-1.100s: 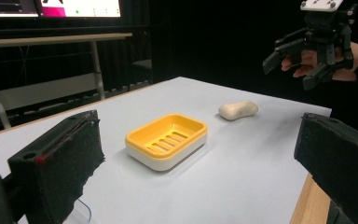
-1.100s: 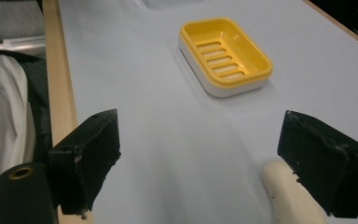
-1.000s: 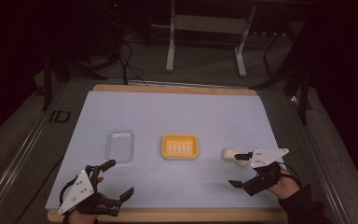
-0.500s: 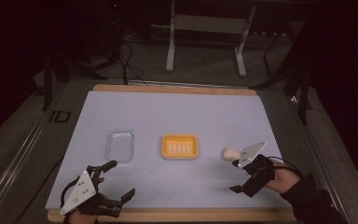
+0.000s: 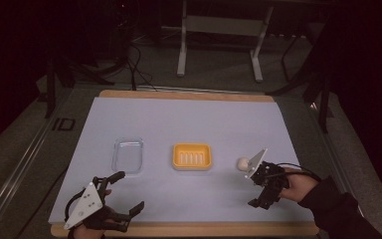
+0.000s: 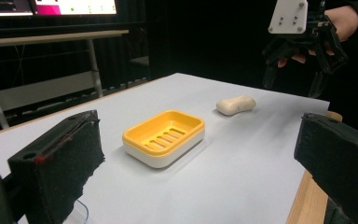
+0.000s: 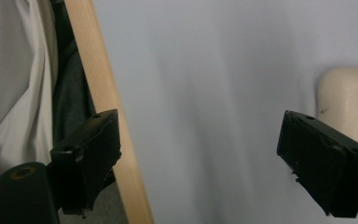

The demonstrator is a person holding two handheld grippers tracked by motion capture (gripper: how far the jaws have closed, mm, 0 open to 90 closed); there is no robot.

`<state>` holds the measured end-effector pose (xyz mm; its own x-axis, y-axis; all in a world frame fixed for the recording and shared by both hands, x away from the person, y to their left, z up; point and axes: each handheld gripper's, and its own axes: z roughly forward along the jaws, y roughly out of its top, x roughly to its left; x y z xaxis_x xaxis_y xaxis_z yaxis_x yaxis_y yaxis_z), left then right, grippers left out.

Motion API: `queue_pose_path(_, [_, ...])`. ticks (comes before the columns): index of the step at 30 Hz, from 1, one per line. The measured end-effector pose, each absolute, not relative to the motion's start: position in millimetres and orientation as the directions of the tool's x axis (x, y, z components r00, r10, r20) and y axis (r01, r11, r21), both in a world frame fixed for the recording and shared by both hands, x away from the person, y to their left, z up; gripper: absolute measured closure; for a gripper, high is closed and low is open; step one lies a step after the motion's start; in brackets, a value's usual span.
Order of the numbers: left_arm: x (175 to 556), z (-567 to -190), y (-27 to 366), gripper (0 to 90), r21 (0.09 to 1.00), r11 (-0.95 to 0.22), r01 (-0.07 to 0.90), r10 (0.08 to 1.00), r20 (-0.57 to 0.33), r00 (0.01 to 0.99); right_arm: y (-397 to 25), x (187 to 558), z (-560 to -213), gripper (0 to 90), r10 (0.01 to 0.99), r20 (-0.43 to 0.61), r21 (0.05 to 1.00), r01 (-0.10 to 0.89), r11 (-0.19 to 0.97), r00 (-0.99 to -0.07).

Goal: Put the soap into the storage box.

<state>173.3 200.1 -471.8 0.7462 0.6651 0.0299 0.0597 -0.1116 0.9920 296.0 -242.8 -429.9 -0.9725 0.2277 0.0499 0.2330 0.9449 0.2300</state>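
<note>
Soap bar [image 6: 235,104], cream, rounded, smooth, lies right of the ribbed yellow soap dish [image 5: 192,156]; clear plastic lid [image 5: 128,155] left of the dish. Right gripper [image 5: 261,185] released, soap just outside one jaw. Left gripper [image 5: 128,194] released, near-left of the dish.

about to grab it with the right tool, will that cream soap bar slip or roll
The soap bar looks smooth and rounded, so it may slip between flat pads. It lies flat with a pinched middle, so rolling seems unlikely. It looks solid, probably rigid under a squeeze from the open right tool.
</note>
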Motion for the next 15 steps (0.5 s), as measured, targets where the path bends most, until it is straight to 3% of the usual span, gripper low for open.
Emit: queue_pose_path(15, [174,-472,200,1.1,0.992,-0.106,0.07,0.661,0.017,0.75,-235,309,-437,14.2,0.235,0.086,0.065,0.241,0.968,-0.968])
